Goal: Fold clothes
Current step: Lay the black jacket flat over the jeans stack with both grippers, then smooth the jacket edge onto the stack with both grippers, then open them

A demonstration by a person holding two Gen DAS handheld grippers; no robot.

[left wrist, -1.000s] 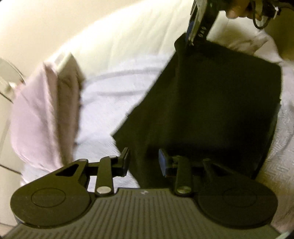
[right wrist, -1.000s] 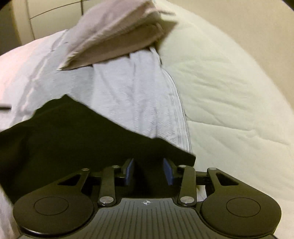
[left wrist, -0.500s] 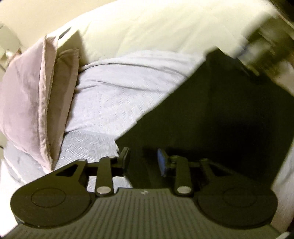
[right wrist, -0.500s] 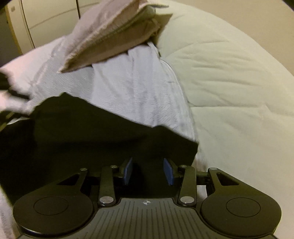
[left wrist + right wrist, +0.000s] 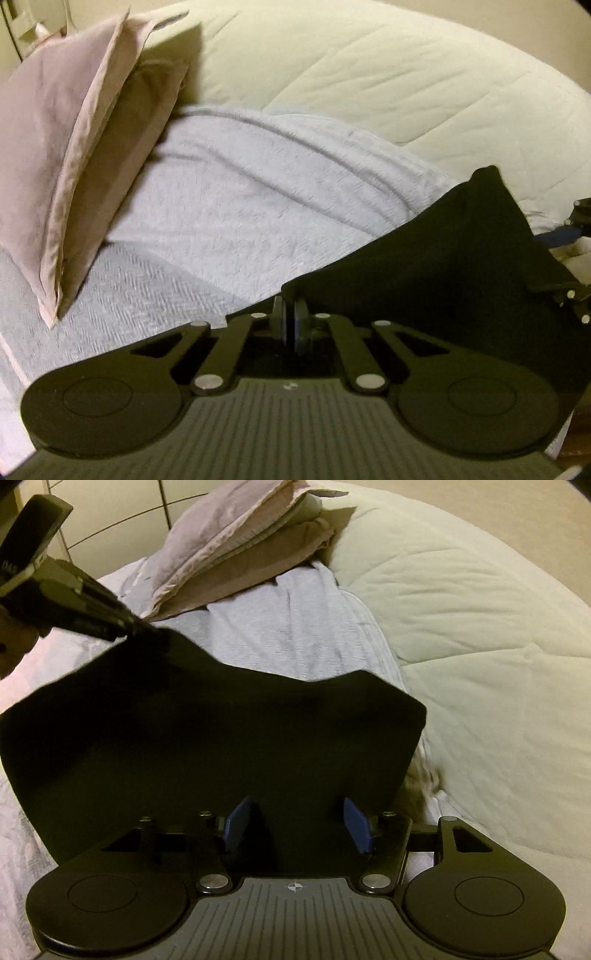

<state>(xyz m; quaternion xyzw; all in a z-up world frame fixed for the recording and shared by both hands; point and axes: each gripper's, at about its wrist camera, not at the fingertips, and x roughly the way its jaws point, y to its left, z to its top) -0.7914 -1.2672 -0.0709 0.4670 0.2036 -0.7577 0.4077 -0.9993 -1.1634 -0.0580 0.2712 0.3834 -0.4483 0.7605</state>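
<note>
Pinching down on a corner of the black garment (image 5: 424, 258) is the left gripper (image 5: 290, 325), its jaws brought together with only the cloth's thickness between them — that much is plain at lower centre of the left wrist view. The right gripper (image 5: 295, 823) is seen with its blue pads (image 5: 236, 825) wide apart and the dark fabric lying between and beneath them; nothing is gripped on that side.

The garment is spread across the pale blue blanket (image 5: 229, 199), in the middle of the right wrist view, with its upper left corner lifted by the left gripper and the rest left sagging. A pink pillow (image 5: 55, 140) is leaned at the left of the left wrist view, and a cream duvet (image 5: 480, 627) fills the right of the other.

Risk is judged to sit with the single hold — if the cloth is pulled across while only one corner is held, the free edge may be dragged askew and the fold skewed. A thin pinch may also be slipped out of under the fabric's weight.
</note>
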